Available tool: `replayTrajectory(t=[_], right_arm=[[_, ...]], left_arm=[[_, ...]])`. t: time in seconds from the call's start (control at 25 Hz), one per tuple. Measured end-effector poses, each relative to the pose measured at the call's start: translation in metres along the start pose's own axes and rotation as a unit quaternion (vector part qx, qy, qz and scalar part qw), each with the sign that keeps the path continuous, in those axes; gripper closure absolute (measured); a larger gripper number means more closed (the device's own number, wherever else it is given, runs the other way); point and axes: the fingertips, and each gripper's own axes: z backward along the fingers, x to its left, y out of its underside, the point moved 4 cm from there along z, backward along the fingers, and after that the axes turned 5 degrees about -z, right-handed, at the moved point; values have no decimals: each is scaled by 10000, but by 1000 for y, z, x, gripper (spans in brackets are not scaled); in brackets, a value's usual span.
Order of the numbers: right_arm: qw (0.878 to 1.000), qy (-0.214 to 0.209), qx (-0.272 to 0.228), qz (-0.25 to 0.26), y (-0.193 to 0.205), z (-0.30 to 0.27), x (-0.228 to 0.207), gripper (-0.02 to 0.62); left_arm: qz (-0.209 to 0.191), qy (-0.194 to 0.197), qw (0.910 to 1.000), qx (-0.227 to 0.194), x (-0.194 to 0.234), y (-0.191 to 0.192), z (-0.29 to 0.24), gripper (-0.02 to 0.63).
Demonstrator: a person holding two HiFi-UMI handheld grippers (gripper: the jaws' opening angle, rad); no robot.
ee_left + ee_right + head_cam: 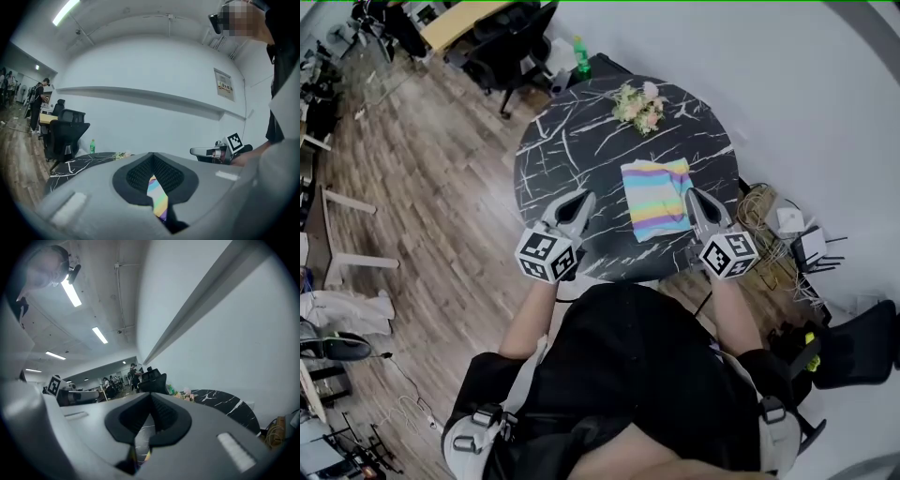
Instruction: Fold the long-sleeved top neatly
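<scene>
folded top (656,199) clear of both jaws

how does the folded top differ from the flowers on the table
The folded top lies flat, a neat rainbow-striped rectangle; the flowers are a lumpy pale pink and green bunch. The top is larger and nearer the person; the flowers sit by the far edge. Both rest on the black marbled table.

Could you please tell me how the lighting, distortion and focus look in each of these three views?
Head view: soft, even light, no harsh shadows; fisheye bends the table rim; the striped top is sharp. Left gripper view: dark round vignette, bowed wall ledge, the left gripper soft near the lens. Right gripper view: ceiling lights glare, edges darken likewise.
</scene>
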Motion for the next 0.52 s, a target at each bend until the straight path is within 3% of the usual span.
replayTrajectory(t=[0.52], right_arm=[[9997, -221, 83, 117, -1, -17, 5, 591]], left_arm=[[9, -216, 9996, -176, 7, -3, 0, 598]])
